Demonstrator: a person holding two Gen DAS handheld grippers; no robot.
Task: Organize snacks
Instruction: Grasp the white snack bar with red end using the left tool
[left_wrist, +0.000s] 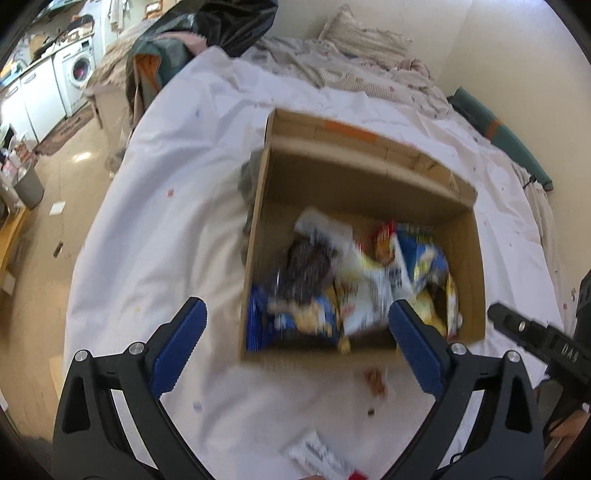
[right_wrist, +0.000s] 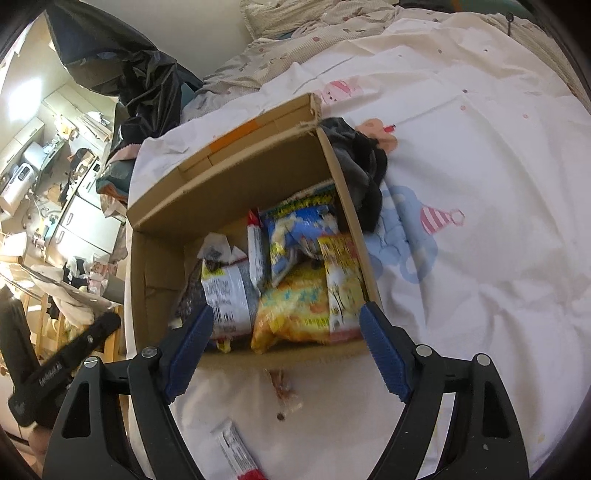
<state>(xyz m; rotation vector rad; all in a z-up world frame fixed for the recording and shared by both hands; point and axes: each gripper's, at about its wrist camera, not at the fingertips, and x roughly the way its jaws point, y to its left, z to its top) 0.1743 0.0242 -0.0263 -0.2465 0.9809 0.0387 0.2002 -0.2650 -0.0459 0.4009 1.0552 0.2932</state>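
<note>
An open cardboard box (left_wrist: 364, 177) (right_wrist: 229, 184) stands on the white bed sheet and holds several snack bags, blue, yellow, white and dark (left_wrist: 354, 280) (right_wrist: 295, 280). My left gripper (left_wrist: 295, 314) is open and empty, hovering over the box's near edge. My right gripper (right_wrist: 286, 321) is open and empty, also above the near edge. A white snack bar with a red end (right_wrist: 236, 450) (left_wrist: 317, 456) lies on the sheet in front of the box. A small brown wrapped snack (right_wrist: 282, 387) (left_wrist: 376, 380) lies beside it.
A dark cloth (right_wrist: 360, 166) lies against the box's side. A black plastic bag (right_wrist: 140, 85) and bedding (left_wrist: 351, 48) are at the bed's far end. The bed edge drops to the floor (left_wrist: 55, 184) on the left. A washing machine (left_wrist: 79, 70) stands far back.
</note>
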